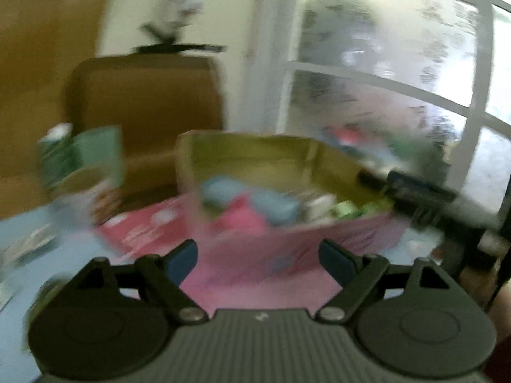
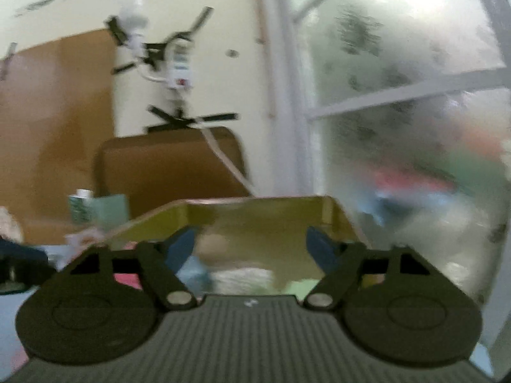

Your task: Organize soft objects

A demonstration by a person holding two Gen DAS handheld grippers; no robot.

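Both wrist views face the box (image 1: 252, 159) (image 2: 255, 220) mid-frame; the left looks down from farther back, the right level and close.

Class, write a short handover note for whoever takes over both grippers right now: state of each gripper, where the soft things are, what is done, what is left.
Left gripper: open, nothing between the pads, pointing down towards the cardboard box.
Right gripper: open, empty, level at the box's near edge.
Soft things: blue, pink, white and green pieces lie inside the box.
Done: several pieces boxed.
Left: the views are blurred; check the pink mat and the blue surface for strays.
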